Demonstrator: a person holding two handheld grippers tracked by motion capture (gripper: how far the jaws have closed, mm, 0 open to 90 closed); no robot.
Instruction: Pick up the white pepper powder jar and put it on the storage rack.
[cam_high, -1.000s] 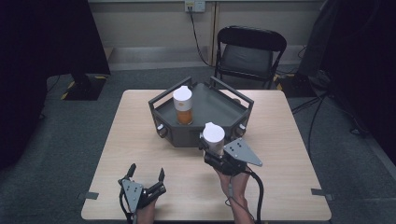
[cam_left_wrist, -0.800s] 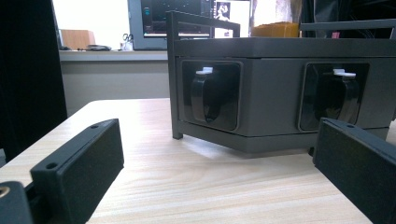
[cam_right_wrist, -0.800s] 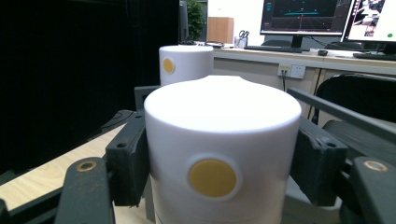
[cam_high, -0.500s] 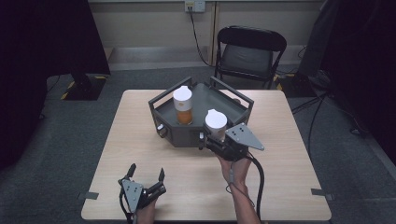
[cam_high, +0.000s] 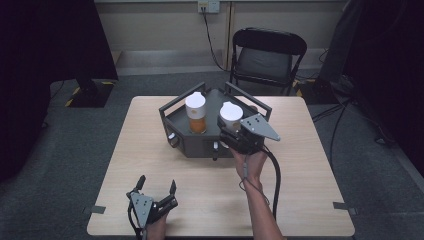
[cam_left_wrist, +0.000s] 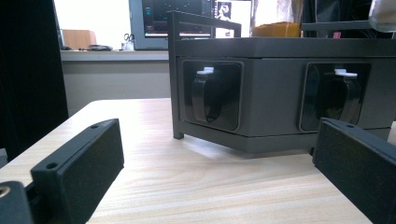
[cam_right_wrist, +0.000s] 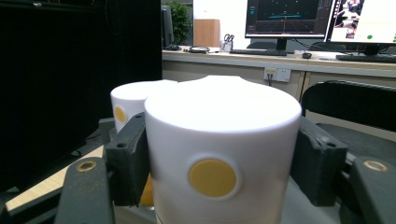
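A person at a light wooden table holds 2 tools. The right hand-held gripper pinches a white-capped bottle by its cap, over the right part of a dark metal tray at the table's middle. A second white-capped bottle of orange liquid stands upright in the tray, just beside the first. The left hand-held gripper rests near the table's front edge, jaws spread, holding nothing

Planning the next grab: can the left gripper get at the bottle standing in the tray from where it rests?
Probably yes. The left gripper is open and empty, bare table before it. The bottle stands free, but the tray wall means coming over the top.
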